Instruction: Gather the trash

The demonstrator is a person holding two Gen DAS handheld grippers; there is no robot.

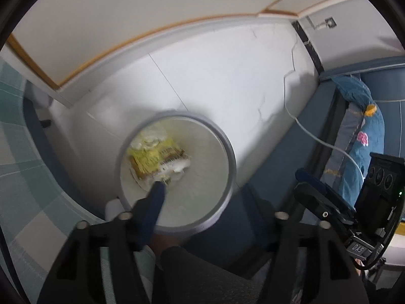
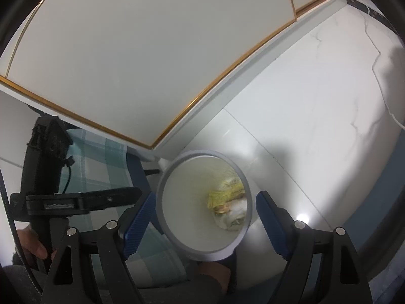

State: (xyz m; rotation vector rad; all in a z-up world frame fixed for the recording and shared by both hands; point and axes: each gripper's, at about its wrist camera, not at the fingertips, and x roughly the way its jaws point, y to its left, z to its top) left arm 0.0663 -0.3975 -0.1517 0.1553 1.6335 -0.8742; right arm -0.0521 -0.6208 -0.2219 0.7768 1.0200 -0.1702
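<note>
Above the white floor tiles (image 2: 316,116), both grippers hang over the round bin (image 2: 177,228): right gripper (image 2: 205,217) spread wide w/ nothing between its fingers, left gripper (image 1: 207,197) also parted & empty, one blue finger (image 1: 157,197) over the rim. The yellow wrapper (image 1: 154,157) & crumpled white paper (image 2: 235,215) lie at the bin's bottom. Risk, as I judge it: that low finger could clip the rim on its way out & tip the light bin, spilling the trash back onto the tiles.
</note>
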